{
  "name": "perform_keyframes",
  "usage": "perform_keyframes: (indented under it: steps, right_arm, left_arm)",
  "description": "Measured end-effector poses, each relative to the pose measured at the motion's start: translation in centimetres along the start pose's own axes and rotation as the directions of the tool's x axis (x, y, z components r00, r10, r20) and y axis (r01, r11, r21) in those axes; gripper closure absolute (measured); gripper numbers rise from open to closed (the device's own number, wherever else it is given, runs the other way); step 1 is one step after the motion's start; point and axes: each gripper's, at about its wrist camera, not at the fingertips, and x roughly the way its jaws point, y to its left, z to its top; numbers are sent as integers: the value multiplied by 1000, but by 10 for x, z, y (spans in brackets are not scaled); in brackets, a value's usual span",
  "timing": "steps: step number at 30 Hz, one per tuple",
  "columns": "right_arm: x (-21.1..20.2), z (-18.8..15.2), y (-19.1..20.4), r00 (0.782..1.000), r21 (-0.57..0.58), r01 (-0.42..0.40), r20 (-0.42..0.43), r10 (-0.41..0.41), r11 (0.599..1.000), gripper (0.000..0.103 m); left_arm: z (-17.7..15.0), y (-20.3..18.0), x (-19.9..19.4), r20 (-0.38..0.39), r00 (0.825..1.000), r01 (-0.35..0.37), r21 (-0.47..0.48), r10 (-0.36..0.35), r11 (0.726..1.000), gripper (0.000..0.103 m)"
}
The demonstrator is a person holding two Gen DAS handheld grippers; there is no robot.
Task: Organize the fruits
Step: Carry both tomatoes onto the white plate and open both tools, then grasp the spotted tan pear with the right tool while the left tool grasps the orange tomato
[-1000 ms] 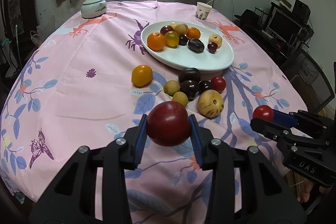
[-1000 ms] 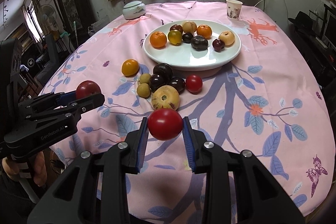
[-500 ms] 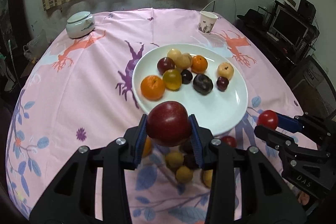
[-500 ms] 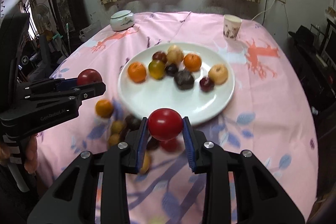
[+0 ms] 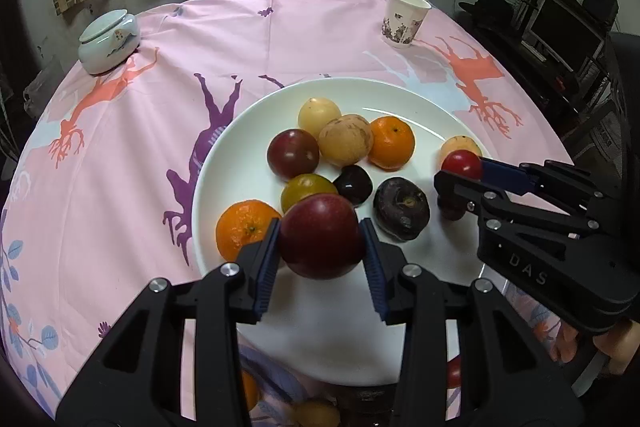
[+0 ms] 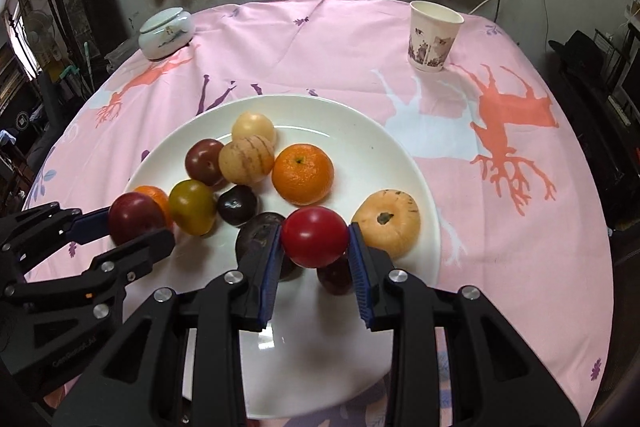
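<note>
Pink cloth printed with deer and leaves covers the round surface (image 6: 500,227), with curtains behind it. Nearest in the left wrist view, the left tongs (image 5: 322,239) clench a dark red plum (image 5: 322,235) above the white plate's (image 5: 404,331) six o'clock rim. At three o'clock from them, the right tongs (image 6: 314,243) grip a bright red tomato (image 6: 314,237), also over the plate. Beyond, on the plate, lie a purple-black fruit (image 5: 401,207), an orange (image 5: 245,227), a green-yellow tomato (image 5: 306,189), a second orange (image 6: 303,174) and pale yellow fruits toward twelve o'clock. Farther off, a lidded ceramic jar (image 5: 108,41) stands at ten o'clock and a paper cup (image 5: 404,18) at one o'clock.
</note>
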Motion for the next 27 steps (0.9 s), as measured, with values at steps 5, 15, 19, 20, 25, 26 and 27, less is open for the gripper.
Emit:
perform_keyframes:
  steps: [5,15,19,20,25,26,27]
  right_arm:
    - [-11,1,0,997,1,54,47,-54,999,43]
    - [-93,-67,12,996,-8,35,88,-34,999,40]
    - [-112,-112,27,996,-9,3,91,-3,1000,39]
    - [-115,-122,30,996,-7,2,90,-2,1000,39]
    - [-123,-145,42,997,7,-10,79,9,1000,39]
    - [-125,-146,44,997,3,-9,81,9,1000,39]
    - [-126,-147,47,996,-3,-7,85,8,1000,39]
  left_arm:
    - [3,-1,-19,79,996,-35,13,34,999,35]
    - [-52,3,-115,230,973,-25,2,24,1000,18]
    - [-98,10,-142,266,963,-31,-27,37,999,12]
    - [-109,13,-145,266,963,-40,-38,48,999,12]
    - [-141,28,-154,245,965,-84,-66,98,994,12]
    - [-144,30,-156,244,964,-87,-73,102,994,12]
    - [-148,34,-159,246,964,-85,-81,103,993,12]
